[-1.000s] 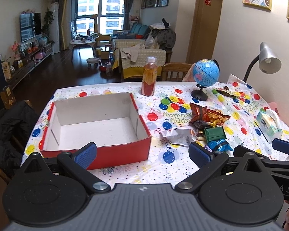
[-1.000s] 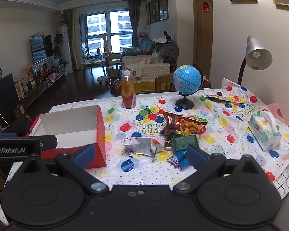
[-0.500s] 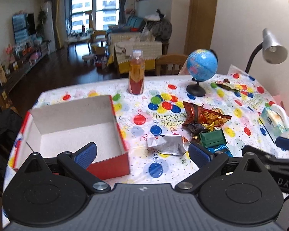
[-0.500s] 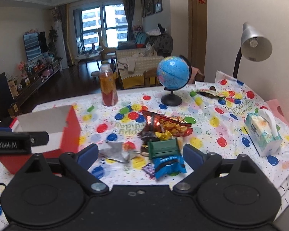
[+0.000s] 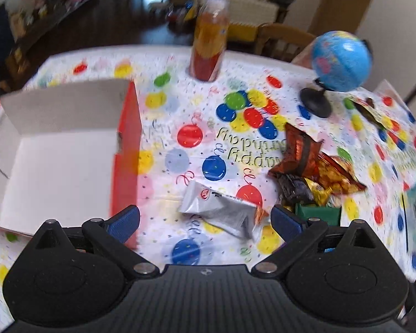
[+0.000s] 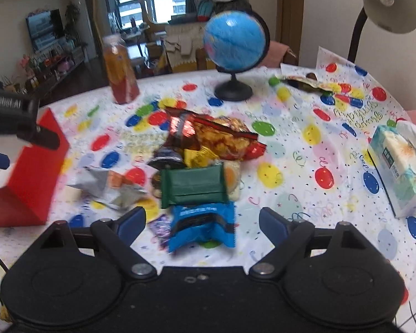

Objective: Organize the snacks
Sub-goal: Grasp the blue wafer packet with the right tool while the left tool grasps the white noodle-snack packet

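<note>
While both claws gape wide, the tablecloth reads "Happy Birthday", upside down.

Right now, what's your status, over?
Left gripper open over silver packet. Right gripper open over blue packet. Box empty. Nothing blocking.

Silver packet between open hand-held gripper fingers.

Left gripper body: matte black, ribbed centre panel, two round domed housings.
Left gripper fingers: blue pads on black linkage arms with silver screws.
Right gripper: the same black body, smooth centre with small holes, blue pads.
Marking: blurred white lettering on the left gripper's side, seen from the right wrist.
Cable: thin black, at the lower left edge.
</note>
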`<state>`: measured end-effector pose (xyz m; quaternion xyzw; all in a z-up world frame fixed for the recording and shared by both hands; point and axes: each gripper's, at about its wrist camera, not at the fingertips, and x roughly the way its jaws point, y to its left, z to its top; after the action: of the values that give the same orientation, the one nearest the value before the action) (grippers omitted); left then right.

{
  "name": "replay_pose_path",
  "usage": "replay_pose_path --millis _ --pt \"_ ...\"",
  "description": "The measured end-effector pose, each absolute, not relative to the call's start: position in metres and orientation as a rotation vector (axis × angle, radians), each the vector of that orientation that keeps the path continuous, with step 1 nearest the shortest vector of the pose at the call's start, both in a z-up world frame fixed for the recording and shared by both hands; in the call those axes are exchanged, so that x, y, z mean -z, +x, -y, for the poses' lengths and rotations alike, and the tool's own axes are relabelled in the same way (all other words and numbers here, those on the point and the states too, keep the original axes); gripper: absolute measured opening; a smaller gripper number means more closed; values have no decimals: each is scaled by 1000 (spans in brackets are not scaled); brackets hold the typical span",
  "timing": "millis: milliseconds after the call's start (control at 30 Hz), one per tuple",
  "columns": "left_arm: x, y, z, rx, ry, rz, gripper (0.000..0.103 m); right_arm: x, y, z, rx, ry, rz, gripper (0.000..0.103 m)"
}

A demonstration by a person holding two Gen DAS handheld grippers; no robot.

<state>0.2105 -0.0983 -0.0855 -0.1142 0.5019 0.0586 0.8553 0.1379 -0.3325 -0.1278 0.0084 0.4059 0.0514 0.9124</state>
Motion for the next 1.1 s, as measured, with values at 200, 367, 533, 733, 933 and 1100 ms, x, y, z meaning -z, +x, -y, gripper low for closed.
replay_pose_path --millis 200,367,533,733,933,1100 --pt "122 255 100 -214 -371 -1195 97 149 161 336 -153 22 -896 88" --pt "148 275 101 -277 -419 -1261 96 167 178 333 -172 2 -945 92" --pt "165 287 104 -298 -440 -1305 96 185 193 332 -183 12 -999 94" --pt "182 292 107 -284 -462 -1342 89 194 201 335 -196 49 -1035 88" --pt "191 292 104 -270 -499 -1353 80 195 197 336 -216 85 -1062 72" --pt "195 289 107 -216 -512 -1359 51 193 192 340 -212 111 -1059 58"
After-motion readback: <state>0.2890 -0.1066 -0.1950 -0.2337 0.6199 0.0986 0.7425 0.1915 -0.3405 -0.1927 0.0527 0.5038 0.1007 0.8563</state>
